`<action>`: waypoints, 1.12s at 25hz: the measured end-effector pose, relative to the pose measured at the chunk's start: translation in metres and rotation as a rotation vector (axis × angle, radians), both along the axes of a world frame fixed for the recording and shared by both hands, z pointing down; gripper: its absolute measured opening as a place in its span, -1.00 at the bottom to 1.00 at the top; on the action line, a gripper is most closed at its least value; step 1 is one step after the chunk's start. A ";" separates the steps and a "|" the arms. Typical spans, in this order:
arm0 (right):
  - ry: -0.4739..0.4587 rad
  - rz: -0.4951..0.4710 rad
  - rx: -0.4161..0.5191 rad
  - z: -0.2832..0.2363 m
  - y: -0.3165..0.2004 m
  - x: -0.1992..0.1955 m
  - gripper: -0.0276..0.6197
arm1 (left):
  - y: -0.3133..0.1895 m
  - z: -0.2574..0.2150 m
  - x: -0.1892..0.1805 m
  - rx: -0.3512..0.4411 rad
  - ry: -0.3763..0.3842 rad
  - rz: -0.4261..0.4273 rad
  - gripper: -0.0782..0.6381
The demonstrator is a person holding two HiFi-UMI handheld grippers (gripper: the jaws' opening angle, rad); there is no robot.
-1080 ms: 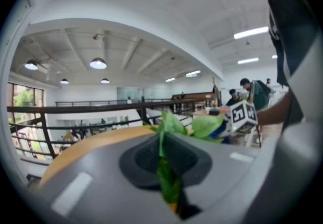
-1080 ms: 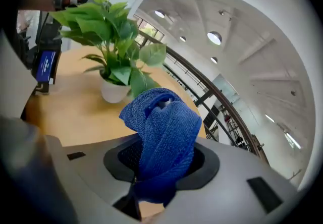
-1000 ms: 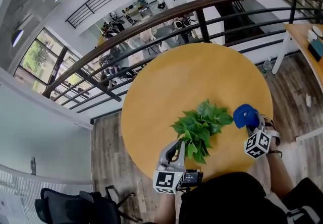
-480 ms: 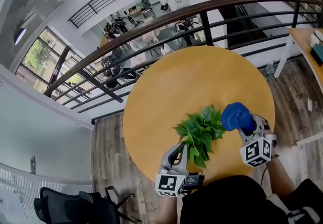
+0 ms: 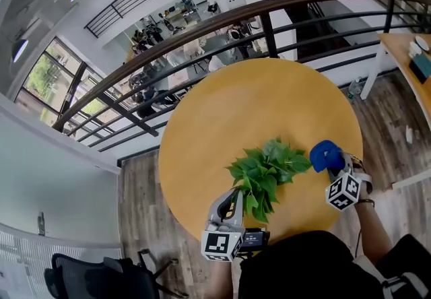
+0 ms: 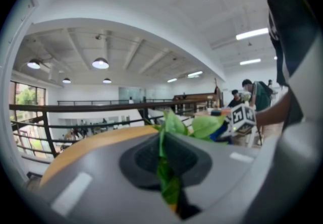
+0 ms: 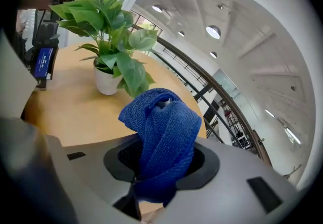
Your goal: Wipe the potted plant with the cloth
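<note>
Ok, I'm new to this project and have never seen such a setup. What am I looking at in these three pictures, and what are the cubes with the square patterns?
There is no robot here. A person holds a two-jaw gripper in each hand, and the marker cubes are part of those grippers. The wide picture comes from a camera on the person's head, looking steeply down. The other two come from cameras riding on each gripper, looking along its jaws. On the round wooden table stands a potted plant in a white pot. The left gripper is shut on a leaf of the plant. The right gripper is shut on a blue cloth, held beside the plant, probably for wiping the leaves.
</note>
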State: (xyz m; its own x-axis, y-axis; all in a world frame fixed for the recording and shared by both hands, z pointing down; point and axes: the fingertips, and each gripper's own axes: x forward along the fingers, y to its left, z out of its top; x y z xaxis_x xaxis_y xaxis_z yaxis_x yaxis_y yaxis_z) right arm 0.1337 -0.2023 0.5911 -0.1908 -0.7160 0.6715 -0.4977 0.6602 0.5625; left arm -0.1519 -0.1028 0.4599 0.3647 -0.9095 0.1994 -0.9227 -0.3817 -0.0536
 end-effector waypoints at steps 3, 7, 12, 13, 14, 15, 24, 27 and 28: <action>-0.024 0.056 0.044 -0.017 -0.009 0.014 -0.41 | 0.002 0.000 0.000 0.001 0.001 0.001 -0.76; -0.136 0.063 0.139 -0.063 -0.015 0.001 -0.41 | 0.004 0.000 0.002 0.001 0.003 -0.001 -0.76; -0.297 -0.088 0.167 -0.093 0.006 -0.063 -0.41 | -0.001 0.001 0.001 0.005 0.001 -0.007 -0.76; -0.301 -0.114 0.145 -0.087 0.013 -0.072 -0.41 | -0.002 0.002 0.001 0.004 0.004 -0.009 -0.76; -0.283 -0.133 0.122 -0.076 0.019 -0.077 -0.41 | -0.002 0.002 0.001 0.001 0.007 -0.012 -0.76; -0.249 -0.144 0.100 -0.063 0.025 -0.078 -0.41 | -0.002 0.002 0.001 -0.002 0.011 -0.015 -0.76; 0.075 -0.052 -0.019 0.019 0.029 0.006 -0.41 | 0.000 0.002 0.001 -0.003 0.023 -0.020 -0.76; 0.079 0.012 0.020 0.006 0.014 0.026 -0.41 | 0.000 0.002 0.001 -0.002 0.021 -0.013 -0.76; 0.059 0.033 0.048 -0.004 0.006 0.028 -0.41 | 0.000 0.002 0.002 -0.001 0.021 -0.011 -0.76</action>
